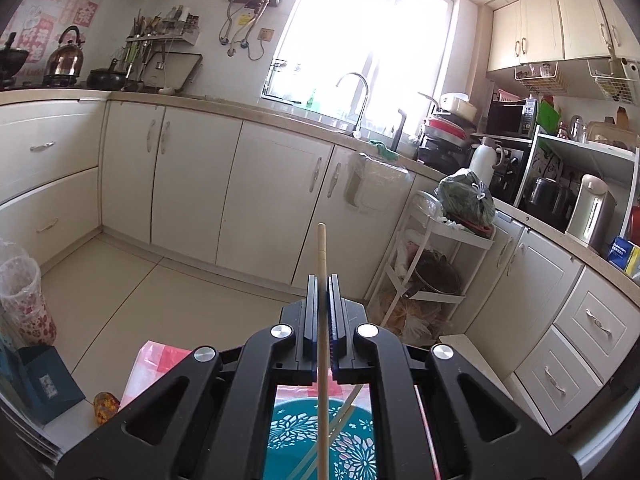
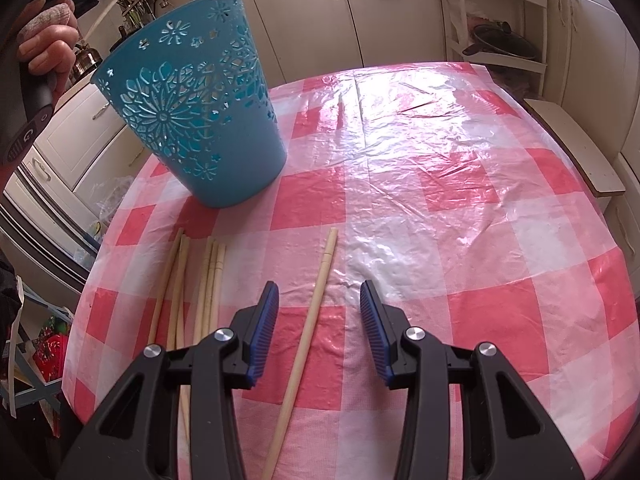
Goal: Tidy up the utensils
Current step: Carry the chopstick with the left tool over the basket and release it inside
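Kitchen, round bench (image 2: 400,200) under pink-checked plastic cover, cream cabinets behind. Left gripper (image 1: 322,280) clamped tight on one chopstick (image 1: 321,248), stick upright between the fingers, raised over the blue cut-out basket (image 1: 320,436), which already has chopsticks inside. Right gripper (image 2: 319,292) about half open, empty, fingers straddling a lone chopstick (image 2: 316,304) flat on the bench, not pinching it. Five more chopsticks (image 2: 192,284) lying just left, basket (image 2: 192,108) standing further back. Step in hand: dropping the left stick into the basket. Next probably calls for lowering, releasing the stick tip-down inside the rim; then closing right on the lone one
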Motion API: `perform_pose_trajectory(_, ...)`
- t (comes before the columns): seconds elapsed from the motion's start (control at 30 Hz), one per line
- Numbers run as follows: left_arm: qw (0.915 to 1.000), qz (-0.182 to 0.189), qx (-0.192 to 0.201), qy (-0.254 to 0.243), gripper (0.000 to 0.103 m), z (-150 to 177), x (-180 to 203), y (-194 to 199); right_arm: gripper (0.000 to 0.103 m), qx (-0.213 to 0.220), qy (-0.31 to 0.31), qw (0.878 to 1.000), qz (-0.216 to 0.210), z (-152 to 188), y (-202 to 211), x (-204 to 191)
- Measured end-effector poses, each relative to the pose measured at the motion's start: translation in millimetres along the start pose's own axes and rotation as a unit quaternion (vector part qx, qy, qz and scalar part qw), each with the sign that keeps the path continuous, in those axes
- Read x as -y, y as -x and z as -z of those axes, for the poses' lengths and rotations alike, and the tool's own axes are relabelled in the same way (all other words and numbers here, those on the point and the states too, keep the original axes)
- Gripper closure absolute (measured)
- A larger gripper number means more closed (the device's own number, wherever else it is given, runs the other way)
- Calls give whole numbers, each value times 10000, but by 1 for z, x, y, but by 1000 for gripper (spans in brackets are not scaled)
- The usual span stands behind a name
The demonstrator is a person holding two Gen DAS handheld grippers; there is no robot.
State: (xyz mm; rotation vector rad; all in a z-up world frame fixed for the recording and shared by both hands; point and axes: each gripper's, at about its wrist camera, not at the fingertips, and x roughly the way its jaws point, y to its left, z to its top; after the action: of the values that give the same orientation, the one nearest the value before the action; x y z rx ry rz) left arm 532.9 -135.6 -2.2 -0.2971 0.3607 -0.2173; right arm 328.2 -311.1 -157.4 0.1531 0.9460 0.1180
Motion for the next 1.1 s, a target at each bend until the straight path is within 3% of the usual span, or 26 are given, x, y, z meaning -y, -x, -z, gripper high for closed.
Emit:
perform_pose_trajectory(0.83,9994,-40,124,327,99,-7,-13,-13,61,-12,43,10000,24,0,0,-1)
perform_pose_trajectory(1.1,9995,153,-230,167,99,7,-15,-19,61,-29,36,10000,-12,0,0,0)
